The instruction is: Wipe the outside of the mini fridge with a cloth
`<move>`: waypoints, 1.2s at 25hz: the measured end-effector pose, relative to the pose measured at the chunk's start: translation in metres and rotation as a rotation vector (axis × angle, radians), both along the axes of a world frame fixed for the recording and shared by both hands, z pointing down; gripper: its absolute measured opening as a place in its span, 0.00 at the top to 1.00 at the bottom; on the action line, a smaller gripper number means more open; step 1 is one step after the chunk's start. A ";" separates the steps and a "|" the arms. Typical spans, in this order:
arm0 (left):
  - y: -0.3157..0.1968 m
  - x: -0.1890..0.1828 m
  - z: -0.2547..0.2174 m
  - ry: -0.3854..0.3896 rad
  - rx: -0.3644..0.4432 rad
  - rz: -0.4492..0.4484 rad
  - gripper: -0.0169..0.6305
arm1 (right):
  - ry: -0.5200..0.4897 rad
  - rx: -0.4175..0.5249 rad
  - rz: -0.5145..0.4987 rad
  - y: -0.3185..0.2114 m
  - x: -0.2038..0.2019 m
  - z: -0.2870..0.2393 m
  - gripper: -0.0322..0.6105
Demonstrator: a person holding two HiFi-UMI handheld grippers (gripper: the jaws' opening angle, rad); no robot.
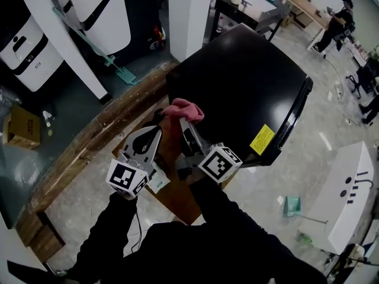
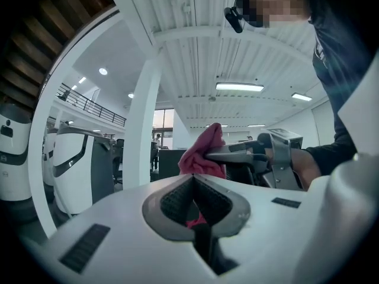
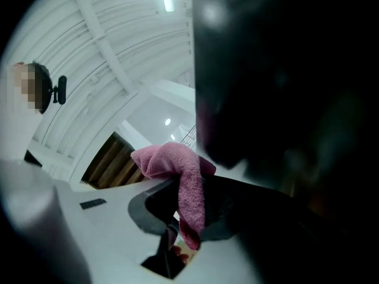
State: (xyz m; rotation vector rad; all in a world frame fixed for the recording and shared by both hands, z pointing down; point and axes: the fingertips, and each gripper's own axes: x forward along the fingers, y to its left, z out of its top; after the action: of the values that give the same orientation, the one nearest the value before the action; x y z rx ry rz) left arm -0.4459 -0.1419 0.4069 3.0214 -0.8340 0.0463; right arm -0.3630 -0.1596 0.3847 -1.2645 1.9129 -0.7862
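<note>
Two tongs are showing, and only one is carrying anything. The right tongs are clenching a pink cloth: a fold is running down between the jaws while the rest is bunching up above the tips. The left tongs are sitting just beside them with their jaws drawn together and nothing gripped. A thin reddish sliver is showing deep in the gap, but that looks like part of the tool rather than fabric.

From the head view, the cloth is meeting the near left edge of the black fridge. Whether it is actually pressing on the surface I cannot tell. The fridge is standing on the pale floor with a yellow sticker on the side facing the person, and a wooden bench is running along its left.

By my reading, the wipe is only beginning at this corner, with most of the dark top unswept. The next move is calling for the right tongs to press the cloth flat and drag it across the panel, keeping the grip firm so the cloth is not slipping out.
</note>
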 end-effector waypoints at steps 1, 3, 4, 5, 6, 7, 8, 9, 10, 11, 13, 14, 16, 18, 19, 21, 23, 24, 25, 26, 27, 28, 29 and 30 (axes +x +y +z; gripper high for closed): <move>-0.005 0.000 0.000 0.001 0.001 0.002 0.97 | -0.027 0.005 0.011 -0.007 0.001 -0.001 0.84; -0.012 0.000 0.000 0.001 0.005 0.006 0.97 | -0.085 -0.005 0.042 -0.019 0.007 0.003 0.84; -0.015 0.000 0.001 0.003 0.005 0.008 0.97 | -0.114 -0.015 0.057 -0.022 0.010 0.008 0.84; -0.018 -0.001 0.002 0.005 0.003 0.010 0.97 | -0.144 -0.027 0.069 -0.025 0.013 0.012 0.84; -0.020 -0.001 0.002 0.008 0.000 0.011 0.97 | -0.175 -0.041 0.078 -0.027 0.014 0.017 0.84; -0.022 -0.002 0.003 0.010 -0.005 0.012 0.97 | -0.206 -0.057 0.086 -0.028 0.015 0.023 0.84; -0.023 -0.002 0.005 0.009 -0.009 0.014 0.97 | -0.239 -0.076 0.090 -0.028 0.016 0.029 0.84; -0.024 -0.002 0.007 0.007 -0.014 0.016 0.97 | -0.270 -0.095 0.092 -0.029 0.017 0.035 0.84; -0.026 -0.002 0.009 0.003 -0.018 0.019 0.97 | -0.296 -0.112 0.092 -0.031 0.017 0.041 0.84; -0.027 -0.002 0.011 -0.002 -0.022 0.022 0.97 | -0.313 -0.126 0.093 -0.031 0.017 0.047 0.84; -0.029 0.000 0.018 -0.013 -0.030 0.026 0.97 | -0.334 -0.155 0.100 -0.032 0.017 0.060 0.84; -0.029 0.002 0.022 -0.019 -0.035 0.027 0.97 | -0.345 -0.167 0.104 -0.032 0.017 0.066 0.84; -0.031 0.005 0.033 -0.031 -0.050 0.030 0.97 | -0.360 -0.182 0.114 -0.032 0.017 0.078 0.84; -0.031 0.008 0.045 -0.045 -0.065 0.038 0.97 | -0.365 -0.192 0.122 -0.032 0.017 0.089 0.84; -0.031 0.009 0.051 -0.054 -0.073 0.040 0.97 | -0.367 -0.200 0.126 -0.032 0.017 0.095 0.84; -0.031 0.012 0.065 -0.073 -0.089 0.044 0.97 | -0.356 -0.219 0.136 -0.032 0.019 0.108 0.84; -0.030 0.014 0.077 -0.091 -0.102 0.049 0.97 | -0.346 -0.240 0.146 -0.032 0.020 0.123 0.84; -0.030 0.015 0.084 -0.100 -0.109 0.052 0.97 | -0.354 -0.257 0.152 -0.031 0.021 0.131 0.84; -0.030 0.015 0.091 -0.110 -0.117 0.054 0.97 | -0.371 -0.281 0.160 -0.030 0.020 0.140 0.84; -0.030 0.015 0.099 -0.121 -0.124 0.055 0.97 | -0.389 -0.305 0.168 -0.029 0.020 0.150 0.84; -0.031 0.015 0.106 -0.131 -0.132 0.055 0.97 | -0.406 -0.319 0.171 -0.029 0.019 0.157 0.84; -0.031 0.016 0.113 -0.141 -0.140 0.054 0.97 | -0.423 -0.317 0.169 -0.029 0.018 0.163 0.84; -0.032 0.016 0.121 -0.151 -0.149 0.053 0.97 | -0.438 -0.312 0.167 -0.030 0.018 0.168 0.84; -0.033 0.016 0.129 -0.162 -0.157 0.051 0.97 | -0.445 -0.318 0.171 -0.031 0.018 0.174 0.84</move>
State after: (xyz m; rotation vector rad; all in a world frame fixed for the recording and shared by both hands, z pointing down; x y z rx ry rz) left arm -0.4299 -0.1747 0.5360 2.9191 -0.7241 0.3449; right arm -0.3453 -0.1902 0.5591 -1.2850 1.3436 -1.1995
